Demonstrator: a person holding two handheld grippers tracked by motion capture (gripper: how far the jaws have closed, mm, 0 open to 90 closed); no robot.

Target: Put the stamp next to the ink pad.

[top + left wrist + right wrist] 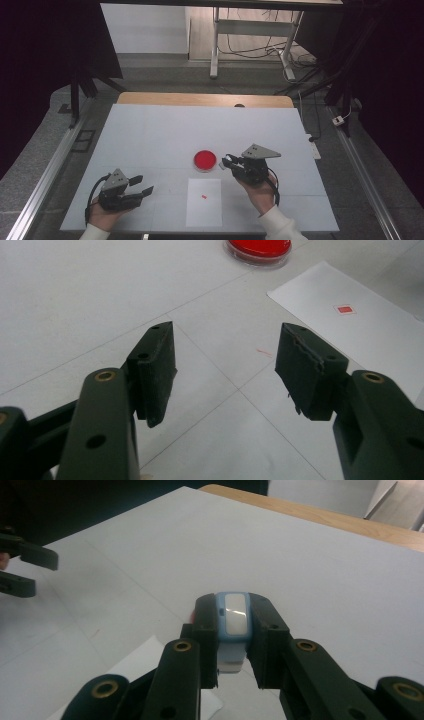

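Stamp [235,622]: small, pale blue casing, white top panel; clamped upright.

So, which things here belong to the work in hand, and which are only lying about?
In the work:
- small blue-and-white plastic device, clamped in the right gripper
- red round dish
- white paper sheet with a small red square
- left gripper, open, empty

Lying about:
- cables on the floor
- white metal frame

Left gripper [141,185] hovers low, jaws apart; right gripper [226,161] is clamped tight.
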